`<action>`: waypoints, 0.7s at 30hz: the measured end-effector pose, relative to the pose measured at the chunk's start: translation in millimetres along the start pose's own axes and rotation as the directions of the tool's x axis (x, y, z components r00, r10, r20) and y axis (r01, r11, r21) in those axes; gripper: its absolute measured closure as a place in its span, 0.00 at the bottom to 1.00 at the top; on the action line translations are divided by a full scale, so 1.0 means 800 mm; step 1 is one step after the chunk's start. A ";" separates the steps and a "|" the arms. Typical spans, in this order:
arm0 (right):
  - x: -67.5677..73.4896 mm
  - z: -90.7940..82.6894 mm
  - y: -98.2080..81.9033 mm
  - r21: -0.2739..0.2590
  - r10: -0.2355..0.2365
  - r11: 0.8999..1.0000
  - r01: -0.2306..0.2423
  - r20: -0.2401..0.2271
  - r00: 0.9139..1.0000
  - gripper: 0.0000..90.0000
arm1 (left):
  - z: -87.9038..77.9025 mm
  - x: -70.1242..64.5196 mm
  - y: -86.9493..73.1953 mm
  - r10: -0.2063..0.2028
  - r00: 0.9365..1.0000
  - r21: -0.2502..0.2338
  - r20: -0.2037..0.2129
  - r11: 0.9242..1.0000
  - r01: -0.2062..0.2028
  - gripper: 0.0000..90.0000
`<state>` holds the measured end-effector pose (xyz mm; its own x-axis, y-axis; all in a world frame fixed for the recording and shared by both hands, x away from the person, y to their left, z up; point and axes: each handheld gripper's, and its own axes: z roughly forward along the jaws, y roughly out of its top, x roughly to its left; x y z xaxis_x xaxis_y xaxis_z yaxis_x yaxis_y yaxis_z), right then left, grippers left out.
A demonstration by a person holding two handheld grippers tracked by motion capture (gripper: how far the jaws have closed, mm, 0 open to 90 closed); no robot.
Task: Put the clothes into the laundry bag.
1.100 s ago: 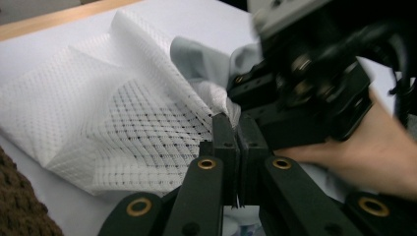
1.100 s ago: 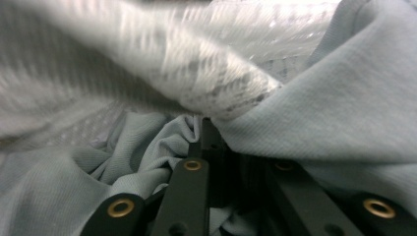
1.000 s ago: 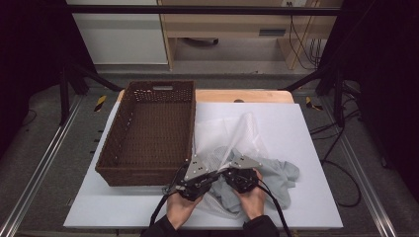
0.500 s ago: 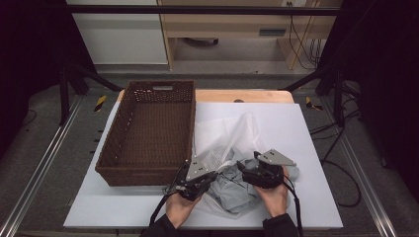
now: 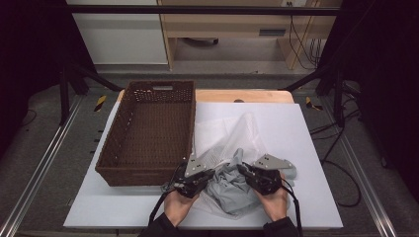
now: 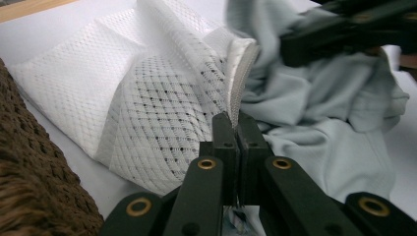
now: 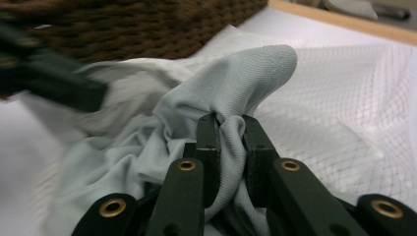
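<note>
A pale grey garment [image 5: 227, 186] lies crumpled at the front of the board, partly on a white mesh bag [image 5: 232, 134]. My left gripper [image 5: 211, 174] is shut on the mesh bag's hemmed rim [image 6: 236, 83] and lifts that edge. My right gripper [image 5: 242, 169] faces it from the right. Its jaws have just been closing and now pinch a fold of the garment [image 7: 231, 83], which bulges above the tips. In the left gripper view the garment [image 6: 324, 142] spreads to the right under the other gripper [image 6: 295, 46]. The mesh bag [image 7: 354, 98] lies behind the fold.
A brown wicker basket [image 5: 111, 150] stands at the left of the white board [image 5: 306, 143], close beside my left gripper; its wall [image 6: 29, 191] fills that view's left corner. Bare board lies to the right of the garment. A wooden table edge [image 5: 257, 95] runs behind.
My right gripper has moved right, away from the left one, and a little up, and now grips a garment fold. The left gripper has stayed put on the mesh rim.
</note>
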<state>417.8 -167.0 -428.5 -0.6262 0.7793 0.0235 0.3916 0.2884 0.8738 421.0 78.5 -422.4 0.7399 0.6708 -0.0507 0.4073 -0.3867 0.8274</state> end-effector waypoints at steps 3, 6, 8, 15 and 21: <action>0.022 -0.014 -0.008 -0.025 -0.042 0.999 0.040 -0.068 0.997 0.90 | -0.002 0.000 0.003 -0.012 1.000 -0.007 0.008 1.000 0.012 0.98; 0.034 -0.012 -0.012 -0.024 -0.067 0.998 0.065 -0.093 0.993 0.90 | -0.005 -0.002 0.007 -0.010 1.000 -0.018 0.017 1.000 0.011 0.98; 0.046 0.001 -0.014 0.001 -0.081 0.997 0.082 -0.110 0.991 0.90 | -0.009 -0.005 0.011 -0.008 1.000 -0.034 0.025 0.999 0.009 0.98; 0.038 0.062 -0.013 0.102 -0.053 0.994 0.050 0.022 0.998 0.92 | -0.021 -0.021 0.021 0.027 0.998 -0.081 0.049 0.996 -0.023 0.98; 0.014 0.091 -0.010 0.068 -0.010 0.998 -0.002 0.175 0.985 0.90 | 0.001 -0.016 0.005 0.018 0.999 -0.012 0.042 1.000 -0.018 0.98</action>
<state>456.8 -119.7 -470.5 -0.5027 0.8616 -0.0703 0.4376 0.3238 0.8389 413.7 67.9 -419.2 0.7691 0.6364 -0.0591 0.3875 -0.3908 0.8349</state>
